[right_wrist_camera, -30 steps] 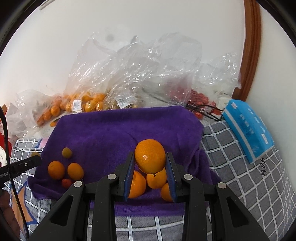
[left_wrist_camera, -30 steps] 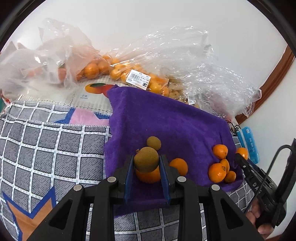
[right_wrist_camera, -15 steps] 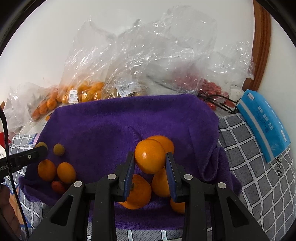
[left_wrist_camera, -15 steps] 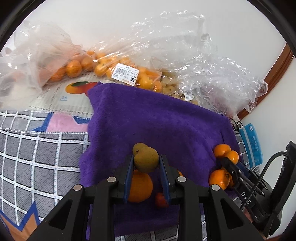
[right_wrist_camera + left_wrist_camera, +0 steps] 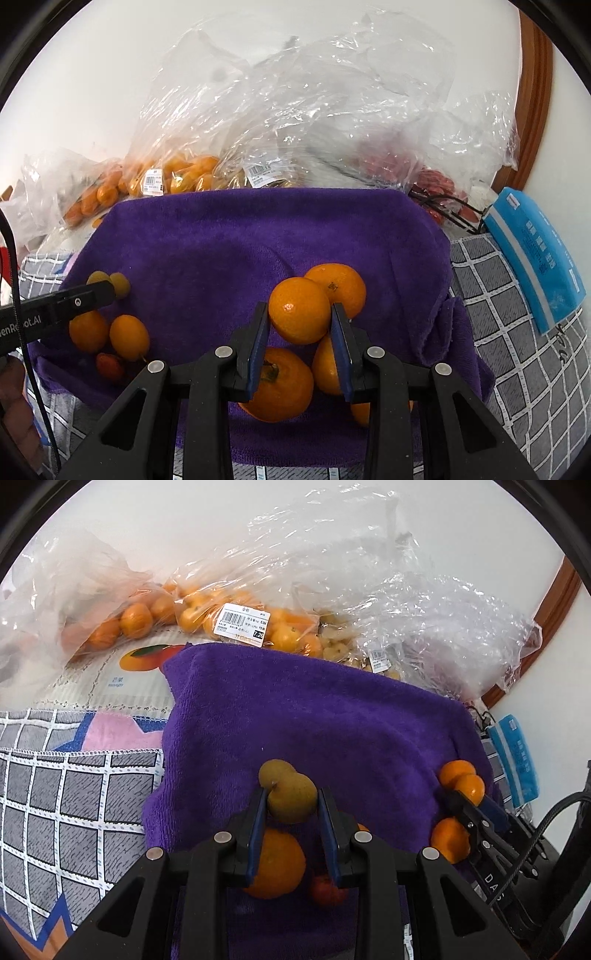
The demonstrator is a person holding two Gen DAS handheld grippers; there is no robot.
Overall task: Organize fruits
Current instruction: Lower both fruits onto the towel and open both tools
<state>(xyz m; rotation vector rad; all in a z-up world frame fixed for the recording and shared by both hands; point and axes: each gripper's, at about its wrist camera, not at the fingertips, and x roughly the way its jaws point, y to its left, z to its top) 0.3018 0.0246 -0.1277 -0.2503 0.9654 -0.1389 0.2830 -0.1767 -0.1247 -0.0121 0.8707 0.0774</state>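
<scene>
Fruit here is small, round, light stuff, so handling is abt roll and bruise, not weight. Left tongs (image 5: 291,805) are clamped on a greenish-brown fruit (image 5: 291,801), pads on its two sides at the widest part; a 2nd fruit of the same colour (image 5: 275,773) sits just behind it on the towel (image 5: 314,720), touching or nearly, can't tell which. Right tongs (image 5: 299,325) are clamped on an orange (image 5: 299,310), again across the middle, w/ more oranges (image 5: 338,286) packed round it near the towel's right front edge. Judgement: skins look smooth and a bit waxy, so slippery vs. flat pads; grip at the equator, not near top or stem, else it squirts out. Orange peel gives a little, flesh is soft, so a hard squeeze would prob. dent or split it; the green-brown one looks firmer but I can't be sure. Towel is soft and plush, damps rolling, good spot to set down, though the front edge droops off the checked cloth (image 5: 74,794). Small red fruit (image 5: 327,890) below the left tongs looks the most fragile; take it gently. Bagged fruit (image 5: 177,177) behind the towel: thin plastic, crinkly, would slip and tear.
</scene>
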